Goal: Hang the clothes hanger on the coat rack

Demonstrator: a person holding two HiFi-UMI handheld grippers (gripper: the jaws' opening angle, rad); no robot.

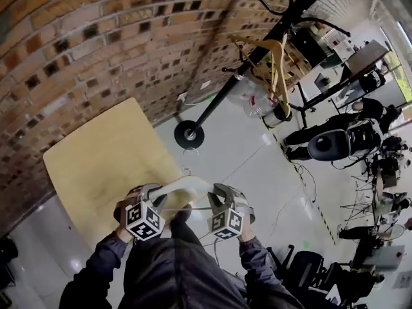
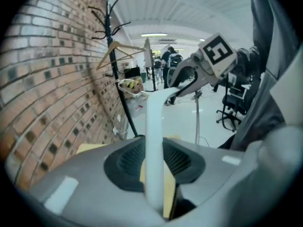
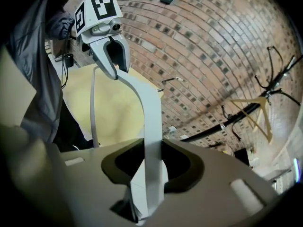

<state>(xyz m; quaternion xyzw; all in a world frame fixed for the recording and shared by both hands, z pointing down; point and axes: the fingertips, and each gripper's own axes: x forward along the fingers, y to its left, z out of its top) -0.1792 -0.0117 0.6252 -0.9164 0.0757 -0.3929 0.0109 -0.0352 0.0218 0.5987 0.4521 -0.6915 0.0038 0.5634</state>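
Note:
A white plastic clothes hanger [image 1: 187, 187] is held in the air between my two grippers, above a pale wooden table [image 1: 96, 159]. My left gripper [image 1: 156, 197] is shut on one arm of the hanger [image 2: 154, 136]. On the other arm [image 3: 151, 126] my right gripper [image 1: 221, 197] is shut. The hanger's metal hook [image 3: 169, 81] points toward the brick wall. The black coat rack [image 1: 257, 50] stands beyond the table against the wall. A wooden hanger [image 1: 278, 60] hangs on one of its branches. From the left gripper view the rack [image 2: 113, 51] is ahead on the left.
A clear plastic bag [image 1: 254, 95] hangs on the rack, whose round base [image 1: 188, 134] rests on the grey floor. Office chairs [image 1: 335, 143], stands and cables crowd the right side. The brick wall [image 1: 77, 50] runs behind the table.

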